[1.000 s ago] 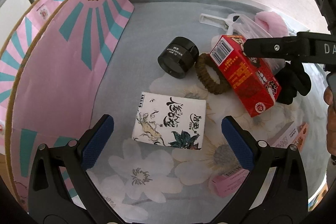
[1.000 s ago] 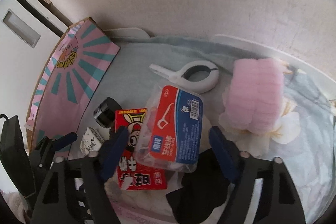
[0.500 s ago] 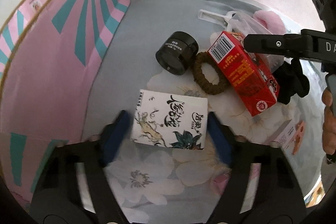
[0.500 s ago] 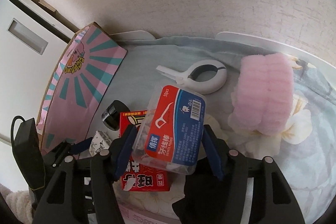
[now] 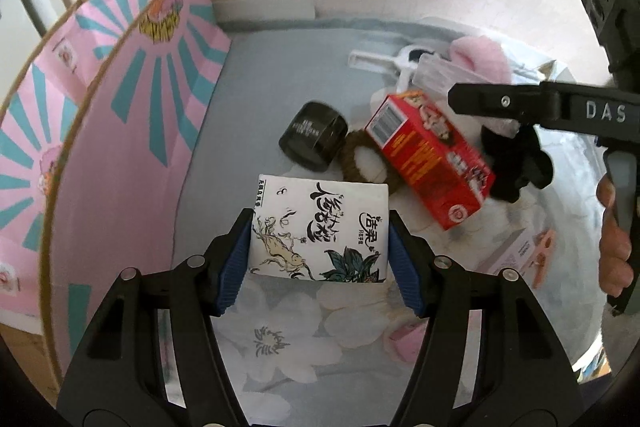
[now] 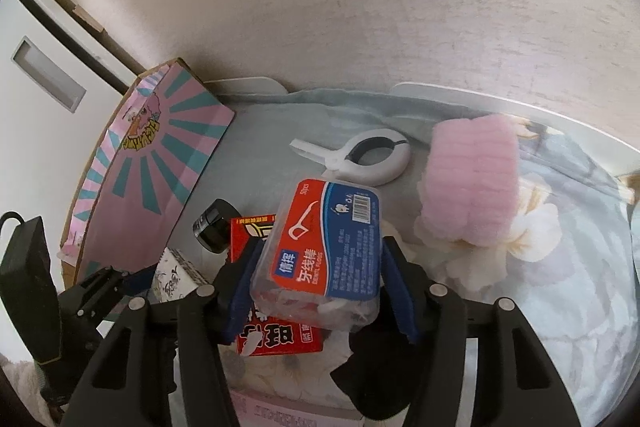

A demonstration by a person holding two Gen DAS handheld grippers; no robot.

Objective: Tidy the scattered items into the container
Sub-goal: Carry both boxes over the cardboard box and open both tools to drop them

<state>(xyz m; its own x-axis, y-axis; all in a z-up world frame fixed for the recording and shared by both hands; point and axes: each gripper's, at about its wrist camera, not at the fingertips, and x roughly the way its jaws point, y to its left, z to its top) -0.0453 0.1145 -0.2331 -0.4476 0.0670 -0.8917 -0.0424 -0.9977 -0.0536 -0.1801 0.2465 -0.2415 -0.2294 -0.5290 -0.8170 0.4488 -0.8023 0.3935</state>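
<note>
At the far left stands the pink cardboard box with teal rays (image 5: 120,131), its flap leaning over the edge of the pale blue flowered cloth (image 5: 280,343) that covers the surface. Just beside it, the left gripper (image 5: 320,251) has just been closing, and its blue pads (image 5: 234,267) now press both sides of the white tissue pack printed with black calligraphy and a teal leaf (image 5: 320,227); the pack is clenched at about half the claw's span and appears slightly raised off the cloth. Behind it lie a black round jar (image 5: 312,137) and a brown ring-shaped hair tie (image 5: 352,163), touching each other. Next comes the red carton with a barcode (image 5: 428,163), which rests partly on the hair tie. Over the carton, the right gripper (image 6: 316,283) has also just been closing, and its pads (image 6: 240,291) squeeze a clear plastic box of floss picks with a red and blue label (image 6: 324,255). A black cloth item (image 6: 376,367) lies under that claw. Farther back sit a white plastic clamp (image 6: 360,155) and, rightmost, a pink fluffy headband (image 6: 472,167).
</note>
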